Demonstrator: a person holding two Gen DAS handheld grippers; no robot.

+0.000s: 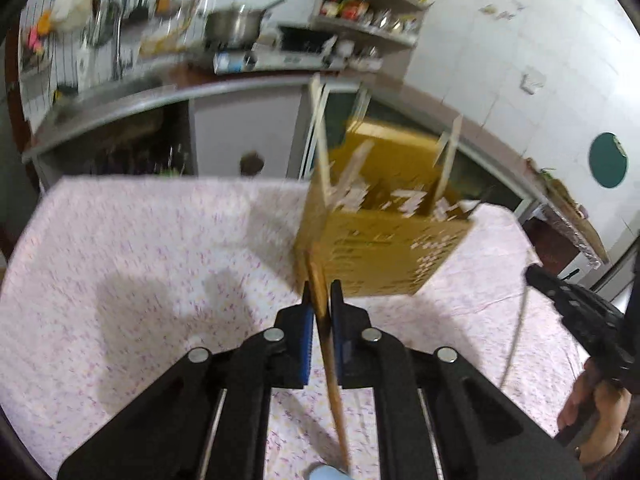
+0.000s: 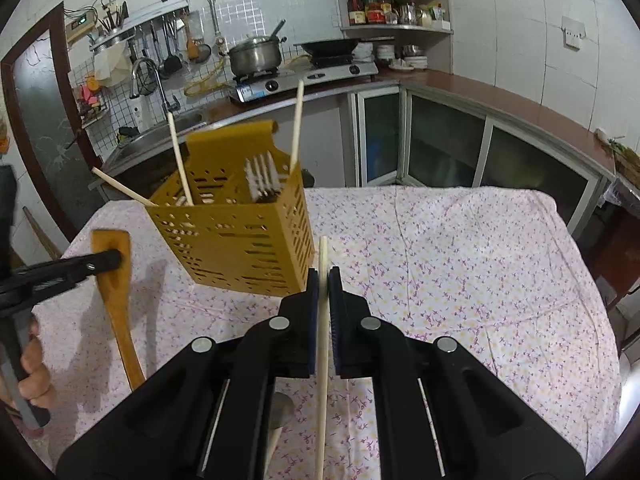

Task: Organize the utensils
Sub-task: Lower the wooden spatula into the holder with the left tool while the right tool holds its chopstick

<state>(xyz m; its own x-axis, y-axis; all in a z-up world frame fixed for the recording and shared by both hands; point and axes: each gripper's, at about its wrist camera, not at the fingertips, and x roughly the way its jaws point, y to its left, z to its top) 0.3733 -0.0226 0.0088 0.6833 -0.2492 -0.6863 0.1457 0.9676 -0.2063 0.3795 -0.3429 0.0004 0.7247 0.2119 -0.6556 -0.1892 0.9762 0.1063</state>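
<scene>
While the yellow perforated holder (image 2: 236, 236) stands on the cloth-covered worktop (image 2: 460, 264) nearer its far left corner, both tongs are clenched on utensils. Left tongs (image 1: 320, 300) grip a wooden spatula (image 2: 114, 280) just below its blade, lifted clear of the cloth beside the holder's left side. Right tongs (image 2: 323, 280) pinch a pale chopstick (image 2: 322, 344) upright, close by the holder's near right corner. Inside the holder: three chopsticks (image 2: 297, 124) leaning out, plus white forks (image 2: 262, 178). Left view blurred.
</scene>
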